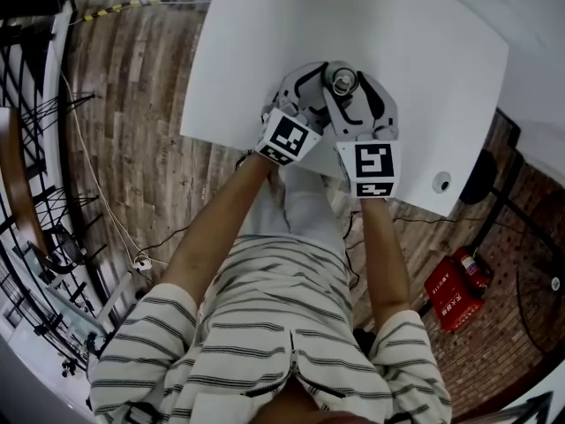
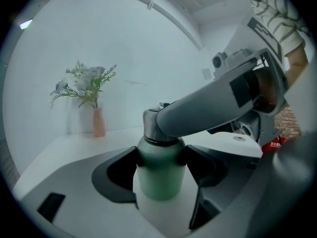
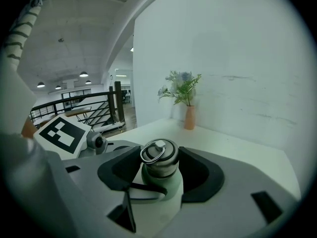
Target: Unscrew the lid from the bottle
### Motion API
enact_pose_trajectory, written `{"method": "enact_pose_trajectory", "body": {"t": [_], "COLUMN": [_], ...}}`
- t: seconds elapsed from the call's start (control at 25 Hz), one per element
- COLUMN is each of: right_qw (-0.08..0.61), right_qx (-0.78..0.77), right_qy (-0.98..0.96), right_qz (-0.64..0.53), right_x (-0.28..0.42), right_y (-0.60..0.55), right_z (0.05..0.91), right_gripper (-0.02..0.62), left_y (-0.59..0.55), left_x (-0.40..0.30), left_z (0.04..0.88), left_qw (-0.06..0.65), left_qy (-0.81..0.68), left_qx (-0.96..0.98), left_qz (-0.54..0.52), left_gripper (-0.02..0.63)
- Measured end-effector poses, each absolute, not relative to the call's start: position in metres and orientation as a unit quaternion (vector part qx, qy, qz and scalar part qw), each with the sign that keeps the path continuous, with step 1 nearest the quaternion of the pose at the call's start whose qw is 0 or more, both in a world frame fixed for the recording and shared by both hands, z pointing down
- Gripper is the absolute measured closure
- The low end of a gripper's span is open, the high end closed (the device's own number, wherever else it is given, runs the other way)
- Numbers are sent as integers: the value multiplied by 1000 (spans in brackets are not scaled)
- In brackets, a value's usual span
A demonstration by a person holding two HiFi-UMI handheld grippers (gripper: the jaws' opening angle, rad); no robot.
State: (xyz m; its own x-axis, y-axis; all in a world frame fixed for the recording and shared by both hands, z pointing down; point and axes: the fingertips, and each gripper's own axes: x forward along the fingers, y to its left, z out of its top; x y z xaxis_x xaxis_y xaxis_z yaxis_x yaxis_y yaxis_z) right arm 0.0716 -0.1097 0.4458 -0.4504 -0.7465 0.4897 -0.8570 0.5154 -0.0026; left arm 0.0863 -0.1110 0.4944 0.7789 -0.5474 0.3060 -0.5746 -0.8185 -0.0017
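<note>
A white table (image 1: 256, 42) stands over a brick-patterned floor (image 1: 132, 140), with a plain white wall (image 3: 237, 48) behind its far edge. Near the table's front edge stands the green bottle (image 2: 159, 175), upright, its metal lid (image 3: 159, 158) on and a wire ring (image 3: 152, 152) lying on the lid's top. The left gripper (image 2: 161, 157) has the bottle's green body clamped between its two dark pads (image 2: 124, 170), which press on either side just under the shoulder. The right gripper (image 3: 159, 165) comes in higher and is closed round the lid, its jaws held partly apart by the lid's width, one dark pad (image 3: 200, 175) on each side of it. In the left gripper view one grey jaw of the right gripper crosses in front of the lid and hides most of it. Both grippers meet at the bottle from the person's side, their marker cubes (image 1: 365, 168) just beside each other above the table's edge. Farther back on the table, against the wall, a slim pink vase (image 3: 189, 118) holds green and pale flowers (image 3: 181, 88). The person wears a striped shirt (image 1: 282, 343), and a red case (image 1: 455, 290) sits on the floor to the right
</note>
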Motion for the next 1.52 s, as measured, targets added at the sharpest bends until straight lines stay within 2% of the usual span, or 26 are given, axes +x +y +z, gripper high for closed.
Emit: {"method": "enact_pose_trajectory", "body": {"t": [0.36,0.8,1.16,1.52], "right_qw": [237,283,289,339], "right_qx": [403,232,102,-12], "right_qy": [-877,-929,-952,-941], "right_qz": [113,52,19,-12], "right_x": [69,66,67,69], "right_y": [-109,-105,-102,-99], "right_z": [446,444,446,449], "right_gripper": [342,342,341,341], "left_y": [-111,-112,-112,-110], "left_x": [86,87,87,86], "left_z": [494,494,495,496], "left_qw": [47,43,40,38], "left_qy": [-297,-297,-297,-296], "left_qx": [942,942,942,942], "left_qz": [148,151,154,156], "left_gripper": [291,291,291,291]}}
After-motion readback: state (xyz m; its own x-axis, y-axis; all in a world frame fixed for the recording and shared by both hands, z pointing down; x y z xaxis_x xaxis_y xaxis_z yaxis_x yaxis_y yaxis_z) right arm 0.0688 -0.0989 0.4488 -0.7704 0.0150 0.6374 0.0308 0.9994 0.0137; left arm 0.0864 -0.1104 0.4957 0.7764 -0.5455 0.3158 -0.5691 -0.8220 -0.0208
